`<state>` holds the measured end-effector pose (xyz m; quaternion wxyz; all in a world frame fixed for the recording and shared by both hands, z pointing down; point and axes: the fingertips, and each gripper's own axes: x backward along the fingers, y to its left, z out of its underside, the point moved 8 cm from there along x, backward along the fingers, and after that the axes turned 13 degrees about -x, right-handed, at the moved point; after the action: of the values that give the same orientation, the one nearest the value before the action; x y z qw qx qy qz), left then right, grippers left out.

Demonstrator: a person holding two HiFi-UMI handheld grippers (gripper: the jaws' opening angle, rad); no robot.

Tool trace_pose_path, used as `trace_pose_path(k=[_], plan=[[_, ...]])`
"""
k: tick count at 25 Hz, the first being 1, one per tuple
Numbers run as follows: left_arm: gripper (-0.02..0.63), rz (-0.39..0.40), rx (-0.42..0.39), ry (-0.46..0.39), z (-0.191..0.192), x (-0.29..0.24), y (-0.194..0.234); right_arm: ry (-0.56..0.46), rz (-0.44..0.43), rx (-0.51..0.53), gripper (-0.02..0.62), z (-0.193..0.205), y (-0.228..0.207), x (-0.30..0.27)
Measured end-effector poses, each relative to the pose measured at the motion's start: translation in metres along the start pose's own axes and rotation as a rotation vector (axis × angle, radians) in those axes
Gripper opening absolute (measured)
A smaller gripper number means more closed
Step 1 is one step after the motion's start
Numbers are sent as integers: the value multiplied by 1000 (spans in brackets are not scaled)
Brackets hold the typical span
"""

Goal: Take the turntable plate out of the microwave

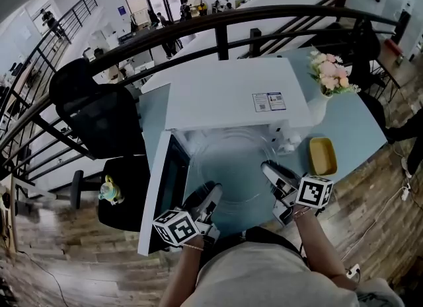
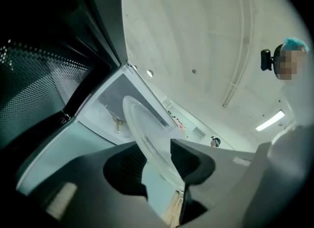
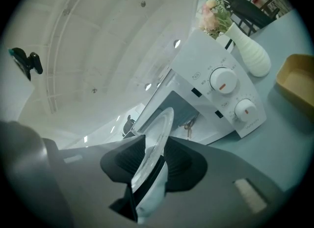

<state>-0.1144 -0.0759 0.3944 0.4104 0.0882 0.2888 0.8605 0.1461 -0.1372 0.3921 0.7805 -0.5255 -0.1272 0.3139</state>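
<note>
The clear glass turntable plate hangs level just in front of the open white microwave, held by its rim from both sides. My left gripper is shut on the near left rim, my right gripper on the right rim. In the left gripper view the plate runs edge-on between the dark pads of that gripper, with the cavity behind. In the right gripper view the plate's rim sits between the pads of that gripper.
The microwave door stands open at the left, close to my left gripper. A yellow tray and a white vase with flowers stand to the microwave's right on the pale blue table. A black chair is at the left.
</note>
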Motion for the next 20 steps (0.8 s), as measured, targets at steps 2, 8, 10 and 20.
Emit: trace_pose_path(k=[2, 8, 10, 20], plan=[[155, 0, 6, -2, -1, 1, 0, 7, -6, 8, 146, 0, 1, 0], [153, -4, 14, 6, 0, 2, 2, 9, -6, 29, 146, 1, 1, -1], [154, -6, 14, 6, 0, 3, 3, 13, -5, 27, 147, 2, 0, -1], [153, -1, 14, 5, -1, 0, 2, 10, -9, 23, 147, 0, 1, -1]])
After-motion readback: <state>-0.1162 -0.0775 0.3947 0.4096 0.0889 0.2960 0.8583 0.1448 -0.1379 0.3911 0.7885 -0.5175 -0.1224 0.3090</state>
